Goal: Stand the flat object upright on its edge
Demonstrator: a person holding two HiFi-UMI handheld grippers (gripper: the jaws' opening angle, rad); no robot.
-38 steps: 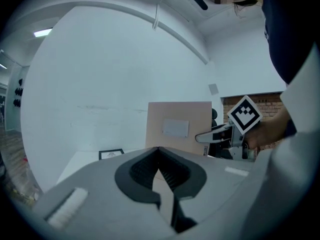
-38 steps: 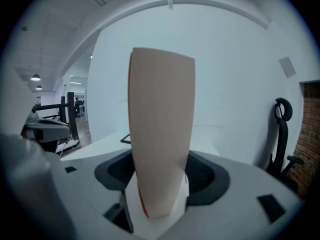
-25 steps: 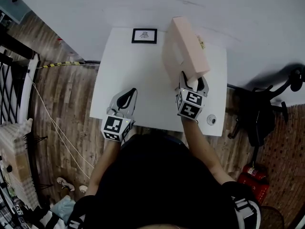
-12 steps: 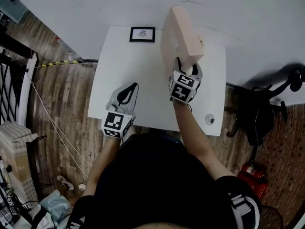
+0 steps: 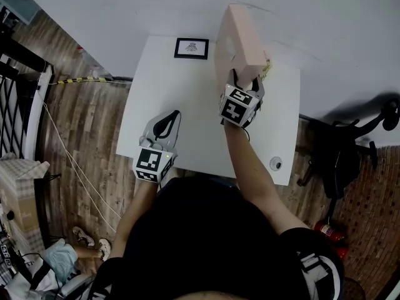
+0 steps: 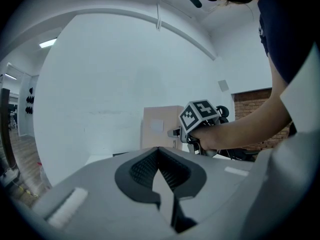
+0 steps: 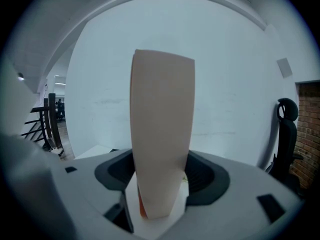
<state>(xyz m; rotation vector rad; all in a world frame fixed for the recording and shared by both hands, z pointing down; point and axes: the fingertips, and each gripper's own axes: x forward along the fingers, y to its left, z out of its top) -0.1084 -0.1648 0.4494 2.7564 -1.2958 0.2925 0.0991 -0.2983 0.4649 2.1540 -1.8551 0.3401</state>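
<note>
A flat pale-pink box [image 5: 240, 42] stands upright on its narrow edge at the far right of the white table [image 5: 187, 105]. My right gripper [image 5: 245, 83] is shut on the box's near end, with the jaws spread wide around its thickness. In the right gripper view the box [image 7: 162, 134] rises tall between the jaws of the right gripper [image 7: 159, 204]. My left gripper [image 5: 167, 122] lies low over the table's near left, shut with nothing in it. The left gripper view shows its closed jaws [image 6: 159, 171], the box [image 6: 160, 126] and the right gripper's marker cube [image 6: 200, 115] beyond.
A small black-framed card [image 5: 191, 48] lies at the table's far edge by the white wall. A small round object [image 5: 275, 163] sits near the table's front right corner. A dark office chair [image 5: 350, 149] stands right of the table, on a wooden floor.
My right gripper has carried the box across the table toward the wall, still gripping it. The left gripper has stayed in place.
</note>
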